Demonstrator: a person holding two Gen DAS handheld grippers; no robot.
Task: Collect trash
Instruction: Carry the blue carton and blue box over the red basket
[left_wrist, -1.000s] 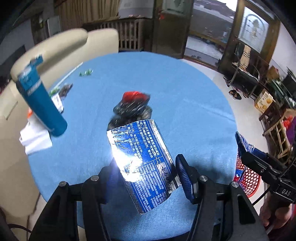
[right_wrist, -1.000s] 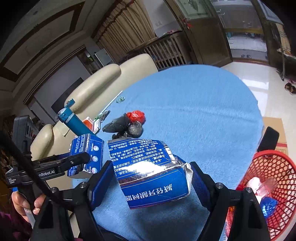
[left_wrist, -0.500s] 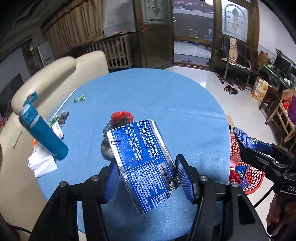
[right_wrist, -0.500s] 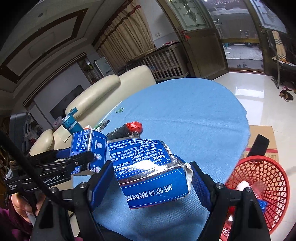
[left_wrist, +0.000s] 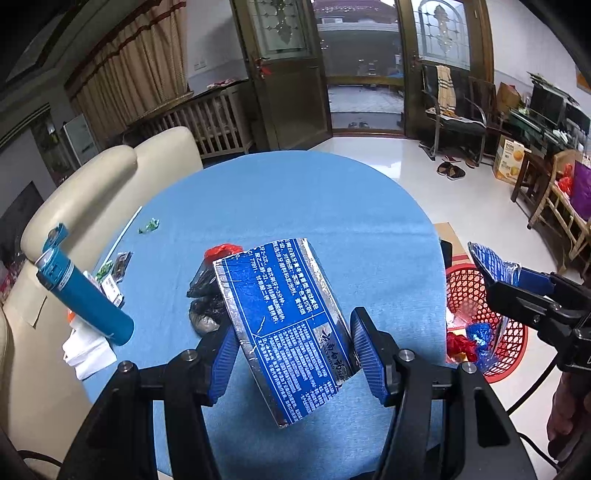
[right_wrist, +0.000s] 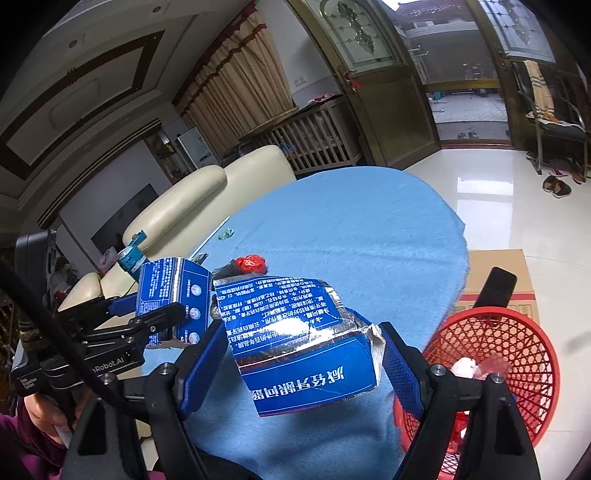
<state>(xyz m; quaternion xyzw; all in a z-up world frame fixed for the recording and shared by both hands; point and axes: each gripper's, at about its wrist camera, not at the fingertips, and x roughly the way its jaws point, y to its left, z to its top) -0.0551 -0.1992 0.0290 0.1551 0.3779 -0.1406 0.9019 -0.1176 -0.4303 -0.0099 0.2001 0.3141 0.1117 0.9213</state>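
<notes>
My left gripper (left_wrist: 293, 350) is shut on a flattened blue and silver carton (left_wrist: 288, 325) held tilted above the blue table (left_wrist: 332, 206). In the right wrist view the same carton (right_wrist: 171, 291) shows at the left. A second, crushed blue carton (right_wrist: 299, 343) sits pinched between the pads of my right gripper (right_wrist: 303, 358), over the table's near edge. The red mesh basket (right_wrist: 517, 350) stands on the floor just right of it, with trash inside. From the left wrist view the basket (left_wrist: 465, 291) lies below the right gripper (left_wrist: 495, 269).
On the table lie a black bag with something red (left_wrist: 207, 291), a teal bottle (left_wrist: 85, 299), white tissue (left_wrist: 86, 347), small wrappers (left_wrist: 149, 225) and a straw. A cream sofa (left_wrist: 92, 184) borders the left. Cardboard (right_wrist: 495, 273) lies on the floor behind the basket.
Both grippers have drawn back from the table and risen a little, each still holding its carton. The left one has rolled. The red basket has come further into both views.
</notes>
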